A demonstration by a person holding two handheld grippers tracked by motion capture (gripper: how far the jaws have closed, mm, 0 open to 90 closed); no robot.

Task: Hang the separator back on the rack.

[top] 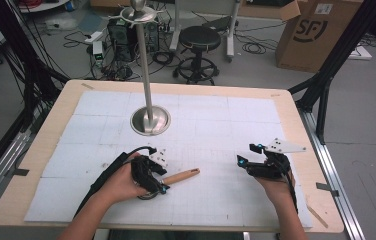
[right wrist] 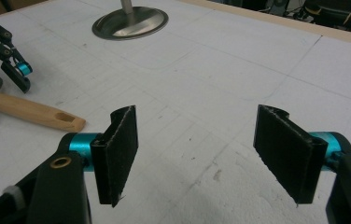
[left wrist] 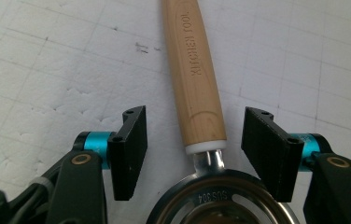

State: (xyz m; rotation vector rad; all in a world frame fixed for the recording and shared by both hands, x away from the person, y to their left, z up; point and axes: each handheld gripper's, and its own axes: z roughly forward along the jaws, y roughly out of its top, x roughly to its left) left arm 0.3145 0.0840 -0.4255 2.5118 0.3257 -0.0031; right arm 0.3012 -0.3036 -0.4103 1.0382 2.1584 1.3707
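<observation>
1. Left gripper (top: 152,176): positioned at the near left of the tabletop (top: 46,150), straddling a kitchen tool (left wrist: 197,84) with a wooden handle and a round steel head (left wrist: 220,200). The fingers (left wrist: 129,151) stand apart on either side of the handle's metal neck; neither pad touches it.
2. The kitchen tool lies flat on the white foam mat (top: 216,120), handle pointing toward the right gripper (top: 256,160), head under the left gripper.
3. Risk: the fingers bracket the junction where the handle meets the steel neck. Closing there may seize the narrow neck rather than the wood; the tool would likely pivot or slip on lifting.
4. Risk: the head sits close below the fingers. A low approach could press it into the mat and skew the tool.
5. Right gripper: held at the near right, well apart from the tool, fingers (right wrist: 117,154) wide apart and empty over bare mat.
6. Farther back: a steel stand (top: 149,120) with a round base and tall pole stands upright near the mat's centre. It could obstruct a swing toward the far edge.
7. Beyond the tabletop: a stool (top: 199,45), a cardboard box (top: 316,30) and floor cables.
</observation>
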